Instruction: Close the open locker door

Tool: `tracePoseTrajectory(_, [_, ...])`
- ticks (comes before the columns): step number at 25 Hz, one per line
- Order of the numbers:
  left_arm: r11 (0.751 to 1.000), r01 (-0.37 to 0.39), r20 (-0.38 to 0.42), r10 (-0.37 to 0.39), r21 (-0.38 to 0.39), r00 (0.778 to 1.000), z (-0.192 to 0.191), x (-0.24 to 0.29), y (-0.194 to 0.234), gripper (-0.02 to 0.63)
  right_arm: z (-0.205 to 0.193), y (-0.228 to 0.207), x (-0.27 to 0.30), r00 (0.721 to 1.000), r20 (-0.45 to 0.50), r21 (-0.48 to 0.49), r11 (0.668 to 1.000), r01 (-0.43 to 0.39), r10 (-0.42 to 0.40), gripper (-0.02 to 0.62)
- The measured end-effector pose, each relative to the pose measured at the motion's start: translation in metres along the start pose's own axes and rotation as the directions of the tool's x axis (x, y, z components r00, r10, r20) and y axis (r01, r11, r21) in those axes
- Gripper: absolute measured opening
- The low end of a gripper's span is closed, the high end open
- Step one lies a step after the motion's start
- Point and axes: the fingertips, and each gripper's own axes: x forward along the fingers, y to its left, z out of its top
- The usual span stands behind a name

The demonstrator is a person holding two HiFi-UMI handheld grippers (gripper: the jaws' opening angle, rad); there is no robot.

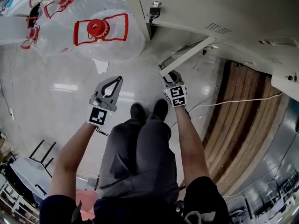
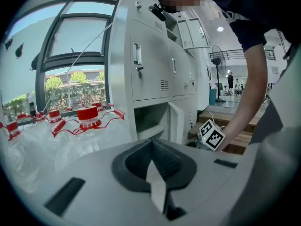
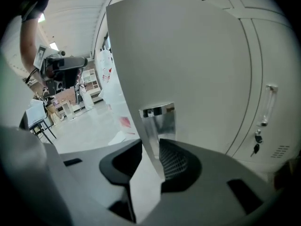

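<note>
The open locker door is pale grey and swings out from the bottom row of lockers. My right gripper is shut on the door's free edge. In the right gripper view the door fills the frame, and its edge with a shiny metal latch plate sits between the dark pads. My left gripper hangs to the left, apart from the door, shut with nothing in it. The left gripper view shows the door ajar beside its open compartment.
Several clear water jugs with red caps stand on the floor left of the lockers. Wooden planks and a white cable lie to the right. The person's legs and shoes are between the grippers.
</note>
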Motion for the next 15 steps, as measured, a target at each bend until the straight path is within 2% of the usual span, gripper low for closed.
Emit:
tracePoseTrajectory(3, [0.990,0.048,-0.041,-0.043,0.129,0.998,0.011,0.000,0.001,0.002,-0.002,-0.003,-0.002,1.000,-0.031,-0.007,1.000,-0.003,0.003,0.112])
tracePoseTrajectory(5, [0.988,0.067,-0.046,-0.061,0.141,0.997,0.015,0.001,0.004,0.002,-0.002,-0.002,-0.001,0.999,-0.046,-0.018,1.000,-0.004,0.003,0.112])
tracePoseTrajectory(8, [0.984,0.102,-0.050,-0.095,0.147,0.994,0.007,0.003,0.010,0.002,0.009,0.001,0.011,1.000,-0.013,-0.009,1.000,0.009,-0.009,0.112])
tracePoseTrajectory(10, [0.984,0.114,-0.035,-0.111,0.135,0.993,-0.006,0.007,0.016,0.002,0.017,-0.002,0.024,0.999,0.015,-0.016,0.999,0.039,-0.038,0.109])
tracePoseTrajectory(15, [0.975,0.132,0.014,-0.137,0.178,0.990,-0.035,0.012,0.039,0.002,0.044,-0.009,0.056,0.986,0.113,-0.001,0.992,0.126,-0.126,0.098])
